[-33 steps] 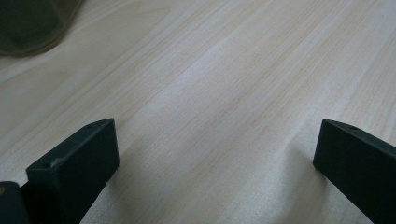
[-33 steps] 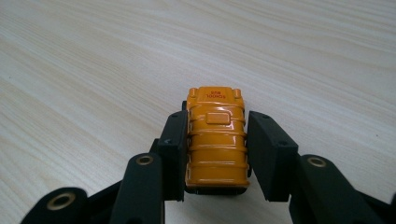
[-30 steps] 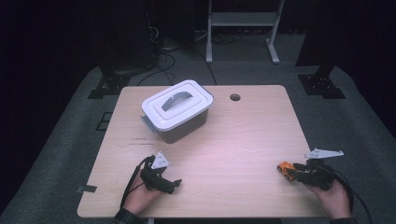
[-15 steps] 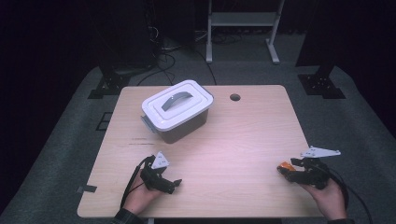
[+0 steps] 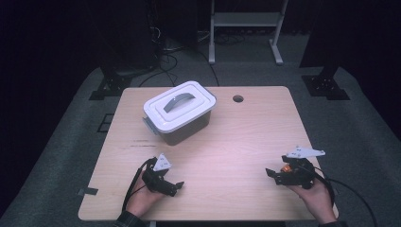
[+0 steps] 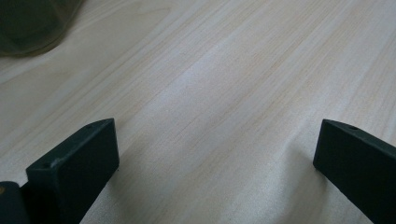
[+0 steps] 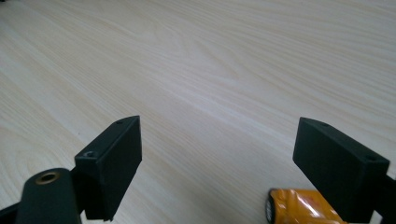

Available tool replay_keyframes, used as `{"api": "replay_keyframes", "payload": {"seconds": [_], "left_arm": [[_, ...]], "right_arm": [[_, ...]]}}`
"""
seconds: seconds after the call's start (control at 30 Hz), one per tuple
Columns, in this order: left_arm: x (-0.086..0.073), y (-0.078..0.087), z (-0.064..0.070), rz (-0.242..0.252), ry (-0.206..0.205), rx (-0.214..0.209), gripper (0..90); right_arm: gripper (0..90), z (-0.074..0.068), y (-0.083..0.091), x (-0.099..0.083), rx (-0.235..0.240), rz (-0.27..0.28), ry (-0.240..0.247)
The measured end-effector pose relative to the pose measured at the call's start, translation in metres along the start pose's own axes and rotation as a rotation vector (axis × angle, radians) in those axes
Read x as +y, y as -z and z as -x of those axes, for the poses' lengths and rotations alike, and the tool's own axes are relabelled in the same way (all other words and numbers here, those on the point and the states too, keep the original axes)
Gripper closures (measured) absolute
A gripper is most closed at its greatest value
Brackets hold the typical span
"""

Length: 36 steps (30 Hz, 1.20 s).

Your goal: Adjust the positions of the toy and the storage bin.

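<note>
**Both grippers wide apart over bare wood, toy car at the right jaw**

Fingers point(image 6: 74, 163) of the left gripper point(image 6: 210, 172) stand wide apart in the left gripper view, with plain pale wood between them and nothing held. We see both black pads resting low over the table point(image 5: 236, 142), and a dark rounded shape, too blurred for us to name, sits at the far upper left of that view.

On the right gripper point(image 7: 217, 172), seen in its own view, the fingers point(image 7: 114, 163) are spread just as wide and grip nothing. We find a small orange toy car point(image 7: 299, 205) lying on the wood just inside the right-hand jaw, close against it; whether the two touch we cannot tell. Part of the car is hidden behind that jaw.

From the high view, we see the left gripper point(image 5: 163, 182) held in a hand near the front edge of the table, left of centre, and the right gripper point(image 5: 291, 175) held near the front right corner. A spot of orange point(image 5: 285, 169) shows at the right gripper, under its grey plate.

Well apart from both grippers, toward the back left of the table, stands a grey box point(image 5: 182, 116) with a white lid point(image 5: 177, 106), shut, its grey handle lying flat across the top. We see a round hole point(image 5: 238, 99) in the tabletop near the back edge, just right of the box.
</note>
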<state>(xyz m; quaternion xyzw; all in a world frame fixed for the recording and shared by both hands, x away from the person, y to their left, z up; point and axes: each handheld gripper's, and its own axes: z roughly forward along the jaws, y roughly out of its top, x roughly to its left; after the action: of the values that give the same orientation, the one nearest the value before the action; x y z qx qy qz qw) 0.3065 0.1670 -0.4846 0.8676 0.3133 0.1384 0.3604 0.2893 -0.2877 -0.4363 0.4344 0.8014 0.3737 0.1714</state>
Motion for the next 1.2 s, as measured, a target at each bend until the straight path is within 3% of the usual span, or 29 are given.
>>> {"api": "replay_keyframes", "payload": {"seconds": [0.2, 0.43, 0.57, 0.73, 1.0, 1.2], "left_arm": [[0.0, 0.0, 0.0, 0.0, 0.0, 0.0, 0.0], [0.0, 0.0, 0.0, 0.0, 0.002, 0.002, 0.0], [0.0, 0.0, 0.0, 0.001, 0.003, 0.002, 0.0], [0.0, 0.003, -0.001, 0.004, 0.004, 0.002, 0.0], [0.004, 0.015, -0.002, 0.037, 0.011, -0.003, 0.0], [0.009, 0.023, -0.003, 0.057, 0.008, -0.005, 0.0]], "right_arm": [[10.5, -0.014, -0.018, 0.004, 0.038, 0.0, 0.047], [9.8, -0.028, -0.04, 0.004, 0.079, -0.041, 0.098], [9.5, -0.034, -0.052, 0.003, 0.081, -0.06, 0.115], [9.1, -0.04, -0.065, 0.0, 0.049, -0.116, 0.159], [9.1, -0.037, -0.068, -0.002, 0.062, -0.11, 0.123], [9.3, -0.036, -0.069, -0.009, 0.074, -0.034, 0.123]]}}
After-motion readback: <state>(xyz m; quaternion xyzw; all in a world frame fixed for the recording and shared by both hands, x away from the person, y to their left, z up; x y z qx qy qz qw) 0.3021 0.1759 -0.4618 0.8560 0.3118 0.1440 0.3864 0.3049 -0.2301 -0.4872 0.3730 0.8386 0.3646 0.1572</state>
